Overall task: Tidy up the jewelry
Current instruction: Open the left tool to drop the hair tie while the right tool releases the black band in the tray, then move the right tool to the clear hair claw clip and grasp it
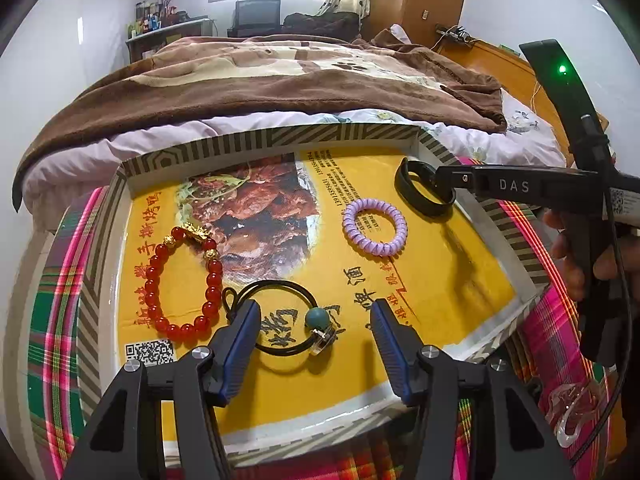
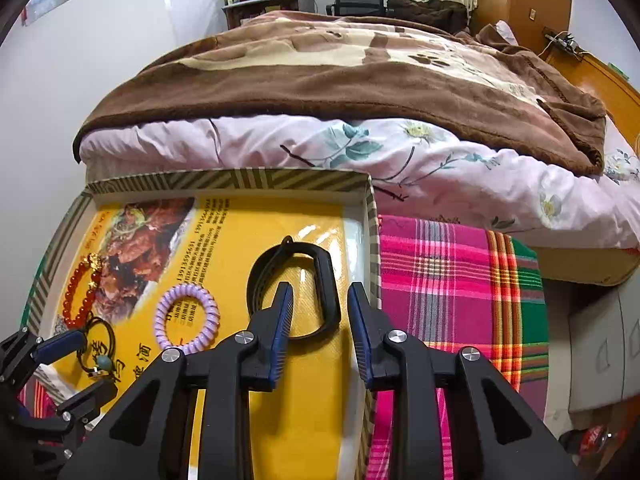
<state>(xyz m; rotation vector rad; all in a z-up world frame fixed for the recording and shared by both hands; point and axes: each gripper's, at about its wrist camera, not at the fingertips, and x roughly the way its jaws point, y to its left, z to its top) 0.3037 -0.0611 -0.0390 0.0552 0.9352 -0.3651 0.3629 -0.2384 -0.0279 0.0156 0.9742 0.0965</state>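
Observation:
A shallow box lid with a yellow printed liner holds the jewelry. In it lie a red bead bracelet, a black cord ring with a teal bead, a purple coil band and a black wristband. My left gripper is open, its fingers on either side of the black cord ring. My right gripper is open around the near right side of the black wristband, by the lid's right wall.
The lid rests on a pink, green and red plaid cloth. A bed with a floral sheet and brown blanket stands just behind. A clear plastic piece lies on the cloth at the near right.

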